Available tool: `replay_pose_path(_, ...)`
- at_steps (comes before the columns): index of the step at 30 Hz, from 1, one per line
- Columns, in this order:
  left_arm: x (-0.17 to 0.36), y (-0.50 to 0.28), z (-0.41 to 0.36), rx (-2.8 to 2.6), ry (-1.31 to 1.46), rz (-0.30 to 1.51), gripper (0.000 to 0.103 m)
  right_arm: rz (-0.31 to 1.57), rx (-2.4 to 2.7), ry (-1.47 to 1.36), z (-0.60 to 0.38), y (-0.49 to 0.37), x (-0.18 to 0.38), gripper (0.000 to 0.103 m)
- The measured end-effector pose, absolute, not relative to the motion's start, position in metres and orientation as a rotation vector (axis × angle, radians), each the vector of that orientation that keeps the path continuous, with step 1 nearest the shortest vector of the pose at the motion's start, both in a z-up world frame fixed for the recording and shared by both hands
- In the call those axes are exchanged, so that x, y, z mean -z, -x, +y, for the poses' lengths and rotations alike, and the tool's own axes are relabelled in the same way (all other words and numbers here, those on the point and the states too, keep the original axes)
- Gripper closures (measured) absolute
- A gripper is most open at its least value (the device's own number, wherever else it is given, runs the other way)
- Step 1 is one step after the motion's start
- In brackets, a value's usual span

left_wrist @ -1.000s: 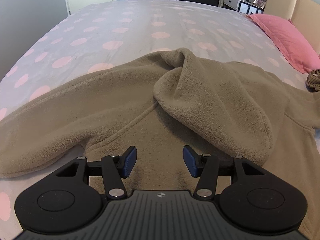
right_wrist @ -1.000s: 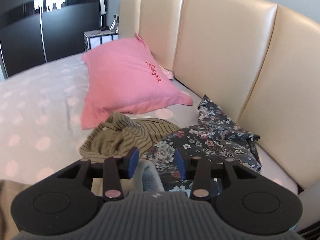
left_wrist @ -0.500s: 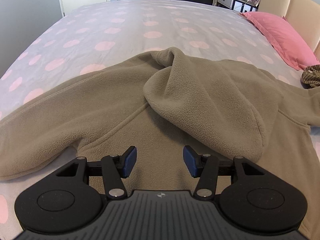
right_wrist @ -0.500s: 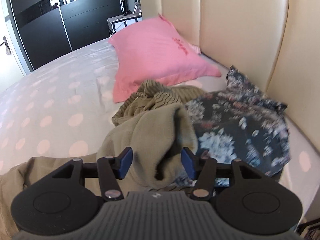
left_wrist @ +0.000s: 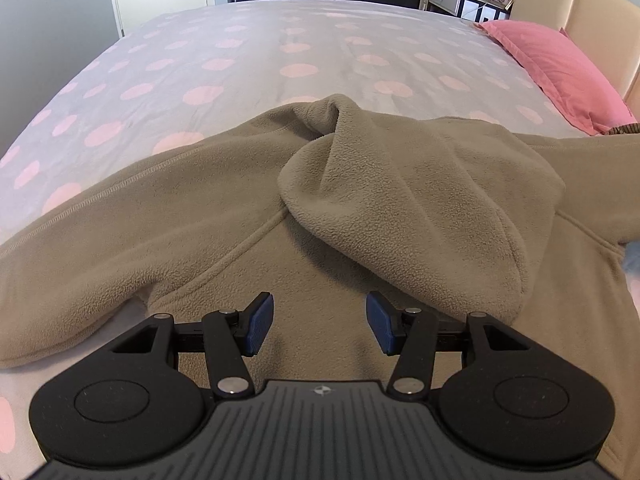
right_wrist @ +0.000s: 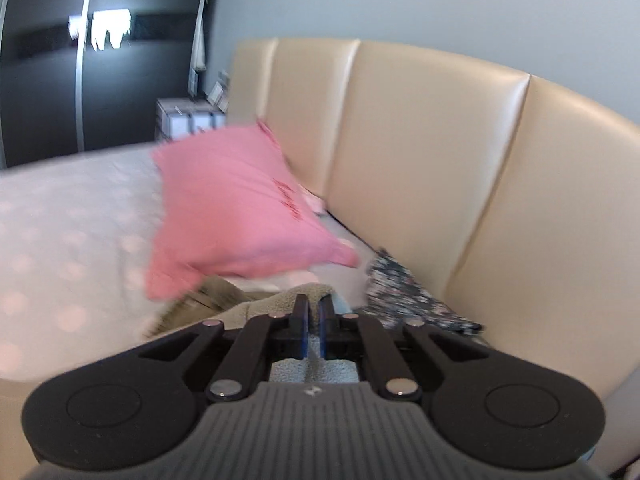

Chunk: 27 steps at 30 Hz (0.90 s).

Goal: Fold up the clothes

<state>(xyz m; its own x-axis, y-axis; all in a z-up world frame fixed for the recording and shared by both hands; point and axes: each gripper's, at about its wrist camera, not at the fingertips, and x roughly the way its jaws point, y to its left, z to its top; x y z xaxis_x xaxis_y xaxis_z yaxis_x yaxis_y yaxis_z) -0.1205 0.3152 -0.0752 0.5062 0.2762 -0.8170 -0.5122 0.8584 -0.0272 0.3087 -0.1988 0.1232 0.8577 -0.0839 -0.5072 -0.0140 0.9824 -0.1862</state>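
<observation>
— Fleece first: where does the tan fleece hooded pullover [left_wrist: 224, 216] lie?

— Spread across the near edge of the pink-dotted white bedspread [left_wrist: 248, 60], its long axis running left to right, hood flopped over the chest.

— And the claws?

— Left gripper [left_wrist: 320, 322] hangs released just above the chest. Right gripper [right_wrist: 314, 330] is clenched on tan fleece at the pullover's right end, so it is nearer that sleeve.

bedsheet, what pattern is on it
White bedsheet with pink polka dots, clearest in the left wrist view.
</observation>
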Motion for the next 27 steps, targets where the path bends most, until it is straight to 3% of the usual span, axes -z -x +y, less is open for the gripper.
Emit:
replay_pose_path(11,0.082,0.117,0.323,-0.508,0.259,0.943,0.054,0.673,0.169,0.216,-0.224,-0.350,-0.046,0.096)
replay_pose_path(13,0.082,0.117,0.324,-0.501,0.265,0.939,0.054,0.655,0.159,0.207,-0.227,-0.345,-0.051,0.093)
replay_pose_path(14,0.081,0.117,0.324,-0.494,0.267,0.936,0.054,0.637,0.157,0.209,-0.227,-0.341,-0.054,0.083)
replay_pose_path(15,0.081,0.117,0.323,-0.488,0.266,0.932,0.054,0.613,0.151,0.205,-0.227,-0.335,-0.059,0.067)
replay_pose_path(16,0.080,0.118,0.323,-0.485,0.263,0.928,0.054,0.589,0.146,0.200,-0.227,-0.329,-0.065,0.064)
replay_pose_path(27,0.063,0.144,0.318,-0.475,0.285,0.877,0.054,0.488,-0.106,0.093,-0.196,-0.229,-0.082,0.059)
